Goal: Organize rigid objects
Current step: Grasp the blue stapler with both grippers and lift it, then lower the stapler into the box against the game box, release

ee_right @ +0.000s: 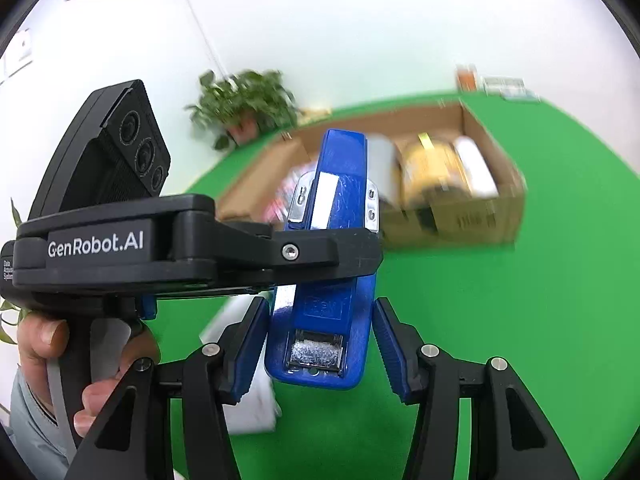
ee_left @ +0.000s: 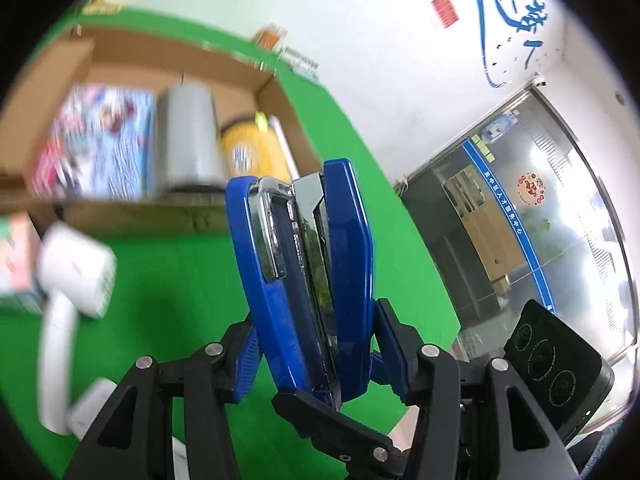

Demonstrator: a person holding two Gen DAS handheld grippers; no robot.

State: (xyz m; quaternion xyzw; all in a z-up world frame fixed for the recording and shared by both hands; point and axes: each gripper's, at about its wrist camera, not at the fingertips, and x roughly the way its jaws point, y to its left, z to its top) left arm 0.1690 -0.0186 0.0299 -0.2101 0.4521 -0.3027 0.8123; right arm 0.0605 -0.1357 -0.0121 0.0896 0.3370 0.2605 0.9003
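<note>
A blue stapler (ee_left: 304,256) with chrome parts is held up above the green table (ee_left: 168,280). My left gripper (ee_left: 318,312) is shut on it, both blue pads pressing its sides. My right gripper (ee_right: 320,304) is shut on the same stapler (ee_right: 340,200) near its rear end, pads against both flanks. In the right wrist view the left gripper (ee_right: 332,256) crosses in front of the stapler's middle, held by a person's hand (ee_right: 44,340). In the left wrist view a black finger (ee_left: 332,420) of the right gripper lies across the stapler's lower end.
An open cardboard box (ee_left: 276,92) (ee_right: 472,220) stands on the table beyond the stapler. It holds a colourful pack (ee_left: 100,140), a grey cylinder (ee_left: 188,136), a yellow jar (ee_left: 248,152) and a white tube. A white handheld device (ee_left: 76,272) lies at the left. A potted plant (ee_right: 244,104) stands by the wall.
</note>
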